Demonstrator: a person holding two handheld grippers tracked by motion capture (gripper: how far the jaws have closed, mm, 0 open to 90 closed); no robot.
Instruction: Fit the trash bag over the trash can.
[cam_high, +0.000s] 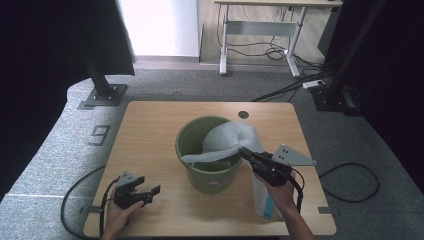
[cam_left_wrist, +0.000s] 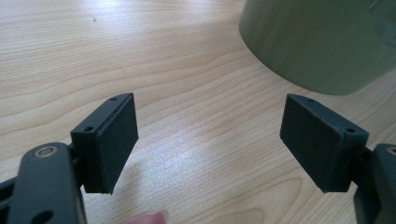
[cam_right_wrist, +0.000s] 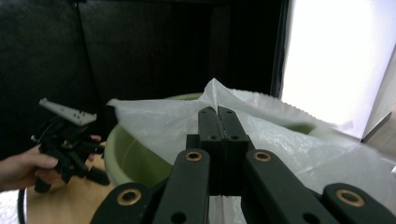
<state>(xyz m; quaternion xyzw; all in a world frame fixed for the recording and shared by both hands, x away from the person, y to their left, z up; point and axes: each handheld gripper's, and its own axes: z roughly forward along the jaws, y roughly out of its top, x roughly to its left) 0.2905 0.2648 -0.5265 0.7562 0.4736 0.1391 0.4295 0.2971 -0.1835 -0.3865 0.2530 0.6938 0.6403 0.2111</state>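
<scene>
White plastic bag (cam_high: 227, 142) sits pinched in the right hand-held gripper (cam_high: 246, 151) right over the green bucket (cam_high: 200, 172), while the left hand-held gripper (cam_high: 150, 192), jaws apart, idles on the desk (cam_high: 150, 130) nearby.

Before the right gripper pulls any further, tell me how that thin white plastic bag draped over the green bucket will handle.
The thin white plastic bag probably stays floppy: it sags and creases over the green plastic bucket rim. It looks light, billowing loosely. The film may slip, since the right gripper pinches only a small peak of it.
</scene>
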